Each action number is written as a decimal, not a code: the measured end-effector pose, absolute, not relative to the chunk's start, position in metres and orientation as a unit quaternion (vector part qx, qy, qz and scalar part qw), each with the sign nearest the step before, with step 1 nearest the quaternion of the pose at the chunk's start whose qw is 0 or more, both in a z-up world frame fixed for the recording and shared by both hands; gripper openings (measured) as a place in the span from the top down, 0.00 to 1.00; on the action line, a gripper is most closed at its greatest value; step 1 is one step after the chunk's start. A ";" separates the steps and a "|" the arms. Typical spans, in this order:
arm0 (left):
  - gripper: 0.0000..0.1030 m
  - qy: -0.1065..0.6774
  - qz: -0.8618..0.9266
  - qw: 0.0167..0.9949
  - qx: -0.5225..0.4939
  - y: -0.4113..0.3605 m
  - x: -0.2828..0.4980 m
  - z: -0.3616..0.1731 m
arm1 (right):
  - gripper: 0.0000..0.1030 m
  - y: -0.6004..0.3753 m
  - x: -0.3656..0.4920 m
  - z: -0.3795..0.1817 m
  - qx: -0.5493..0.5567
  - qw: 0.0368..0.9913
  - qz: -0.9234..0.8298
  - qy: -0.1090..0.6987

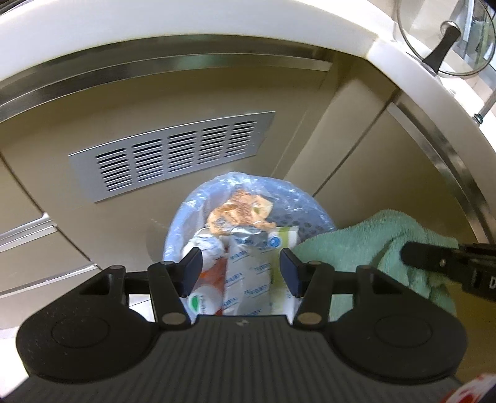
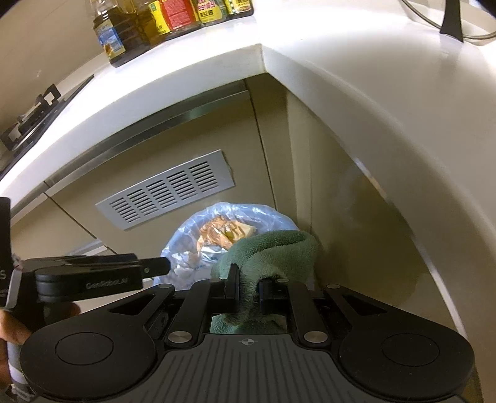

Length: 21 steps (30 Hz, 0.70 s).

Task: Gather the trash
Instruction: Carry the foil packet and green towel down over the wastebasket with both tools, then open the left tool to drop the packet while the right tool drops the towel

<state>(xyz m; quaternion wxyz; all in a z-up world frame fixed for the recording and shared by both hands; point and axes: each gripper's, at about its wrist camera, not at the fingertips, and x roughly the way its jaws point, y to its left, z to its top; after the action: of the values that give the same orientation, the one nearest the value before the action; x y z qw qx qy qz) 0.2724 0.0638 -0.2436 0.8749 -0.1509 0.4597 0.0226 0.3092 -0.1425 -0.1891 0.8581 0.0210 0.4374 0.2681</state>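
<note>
- My left fingers (image 1: 240, 272) stand apart above the bin (image 1: 313, 214), holding nothing
- My right fingers (image 2: 248, 290) pinch the soft cloth (image 2: 272, 248)
- Wrappers (image 1: 245, 272) look light, crinkly; I'd grip a fold

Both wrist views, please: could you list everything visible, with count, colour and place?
Bin: one, blue mesh with clear liner, on the floor in the cabinet corner.
Wrappers: several, white, orange and silver, piled in the bin.
Towel: one, green, over the bin's right side.
Vent grille: one, silver, on the beige cabinet front.
Countertop: one, white, above.
Glass lid: one, clear with black knob, on the countertop.
Bottles: several, on the countertop's far edge.
Left gripper: black, open, above the wrappers.
Right gripper: black, shut on the towel.
</note>
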 end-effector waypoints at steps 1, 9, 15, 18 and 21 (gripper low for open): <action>0.50 0.460 0.025 0.875 -0.151 0.066 0.271 -0.243 | 0.89 -0.139 0.310 -0.190 0.020 0.858 0.271 0.437; 0.50 0.454 0.048 0.876 -0.158 0.084 0.263 -0.239 | 0.89 -0.121 0.327 -0.224 0.053 0.852 0.279 0.439; 0.51 0.457 0.059 0.873 -0.162 0.091 0.258 -0.241 | 0.89 -0.121 0.346 -0.266 0.110 0.842 0.247 0.466; 0.51 0.459 0.060 0.872 -0.162 0.093 0.257 -0.244 | 0.89 -0.117 0.352 -0.282 0.087 0.844 0.228 0.478; 0.51 0.459 0.062 0.871 -0.162 0.095 0.256 -0.245 | 0.89 -0.118 0.356 -0.293 0.079 0.846 0.213 0.483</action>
<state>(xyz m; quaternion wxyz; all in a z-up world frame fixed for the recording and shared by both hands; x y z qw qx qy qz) 0.2560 0.0949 -0.2451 0.8714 -0.1621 0.4589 0.0616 0.3561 -0.1176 -0.2930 0.8457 0.0791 0.4828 0.2131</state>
